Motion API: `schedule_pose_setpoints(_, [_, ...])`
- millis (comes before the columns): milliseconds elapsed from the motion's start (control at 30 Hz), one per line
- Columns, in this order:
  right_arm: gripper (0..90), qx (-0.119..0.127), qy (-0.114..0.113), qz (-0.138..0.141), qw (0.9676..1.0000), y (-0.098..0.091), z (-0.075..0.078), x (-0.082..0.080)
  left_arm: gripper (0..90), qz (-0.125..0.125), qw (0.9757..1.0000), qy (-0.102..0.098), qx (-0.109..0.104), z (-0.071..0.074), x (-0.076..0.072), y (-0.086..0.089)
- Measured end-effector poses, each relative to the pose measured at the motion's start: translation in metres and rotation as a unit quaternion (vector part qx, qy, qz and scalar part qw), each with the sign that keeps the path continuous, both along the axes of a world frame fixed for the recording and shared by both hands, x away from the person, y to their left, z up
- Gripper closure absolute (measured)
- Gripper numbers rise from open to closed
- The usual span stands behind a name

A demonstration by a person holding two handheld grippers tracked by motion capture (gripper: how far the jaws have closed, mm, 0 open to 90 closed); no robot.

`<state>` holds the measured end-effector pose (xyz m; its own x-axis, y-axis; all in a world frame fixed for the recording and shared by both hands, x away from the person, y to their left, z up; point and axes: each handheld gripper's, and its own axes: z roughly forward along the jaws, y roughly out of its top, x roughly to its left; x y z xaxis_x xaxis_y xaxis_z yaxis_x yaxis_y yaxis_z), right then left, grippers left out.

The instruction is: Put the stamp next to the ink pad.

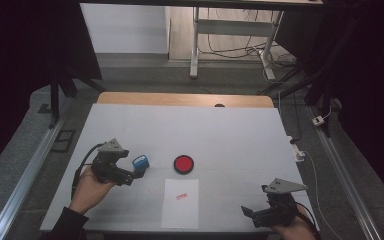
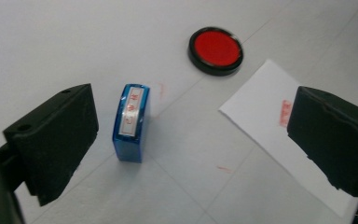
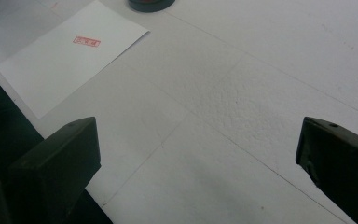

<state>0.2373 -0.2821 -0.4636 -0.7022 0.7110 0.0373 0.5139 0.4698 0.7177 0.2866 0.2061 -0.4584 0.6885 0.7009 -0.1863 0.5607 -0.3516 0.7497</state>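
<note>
The blue stamp (image 2: 131,122) stands on the white table cover (image 1: 230,135), left of the red ink pad (image 1: 184,164), free between the wide-open jaws of the left gripper (image 2: 191,144). Its long axis runs along the jaws; the right gripper (image 1: 260,212) sits open, empty, well apart

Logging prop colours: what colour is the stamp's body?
Blue stamp, clearest in the left gripper view.

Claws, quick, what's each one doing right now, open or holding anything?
Left claw: open, holding nothing; the blue stamp stands free on the table between its jaws.
Right claw: open, empty.
</note>
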Motion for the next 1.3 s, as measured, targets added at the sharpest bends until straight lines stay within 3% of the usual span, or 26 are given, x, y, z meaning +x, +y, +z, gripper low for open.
schedule_pose_setpoints(133, [0.0,0.000,0.001,-0.001,1.0000,0.000,0.000,0.000,0.0,-0.002,0.9997,0.000,-0.025,0.003,-0.010,0.004])
schedule_pose_setpoints(267, [0.0,0.003,0.002,-0.003,1.0000,0.000,0.000,0.000,0.0,0.001,0.9994,0.003,-0.034,0.004,-0.020,0.009])
schedule_pose_setpoints(700, [0.0,0.005,0.002,-0.008,1.0000,-0.001,0.000,0.001,0.0,0.013,0.9992,-0.009,-0.037,0.004,-0.055,0.025])
schedule_pose_setpoints(1067, [0.0,0.005,0.001,-0.010,0.9999,-0.001,0.000,0.001,0.0,0.022,0.9993,-0.016,-0.025,-0.001,-0.078,0.033])
schedule_pose_setpoints(1300, [0.0,0.003,0.000,-0.009,1.0000,-0.001,0.000,0.001,0.0,0.034,0.9991,-0.010,-0.024,-0.008,-0.091,0.043])
